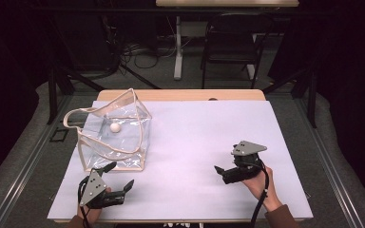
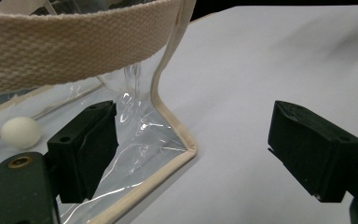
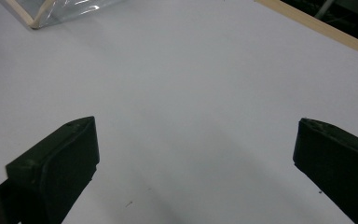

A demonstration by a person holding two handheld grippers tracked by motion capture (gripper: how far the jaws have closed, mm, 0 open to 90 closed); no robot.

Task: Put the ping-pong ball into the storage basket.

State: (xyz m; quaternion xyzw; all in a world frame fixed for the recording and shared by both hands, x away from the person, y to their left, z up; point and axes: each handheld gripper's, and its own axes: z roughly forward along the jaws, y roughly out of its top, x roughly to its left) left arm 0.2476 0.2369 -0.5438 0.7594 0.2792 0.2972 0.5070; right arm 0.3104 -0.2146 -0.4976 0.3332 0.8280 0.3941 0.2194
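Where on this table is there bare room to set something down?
The widest bare stretch of the white table cover lies between the clear plastic bag with cream trim and the right gripper, reaching the far edge. It is crowded at the near left, where the left gripper sits beside the bag.

Clear plastic bag w/ cream woven trim [image 2: 135,140] cut off by top & left edges in left gripper view, only a corner [image 3: 51,11] in right gripper view; person's forearms cropped at bottom, high view.
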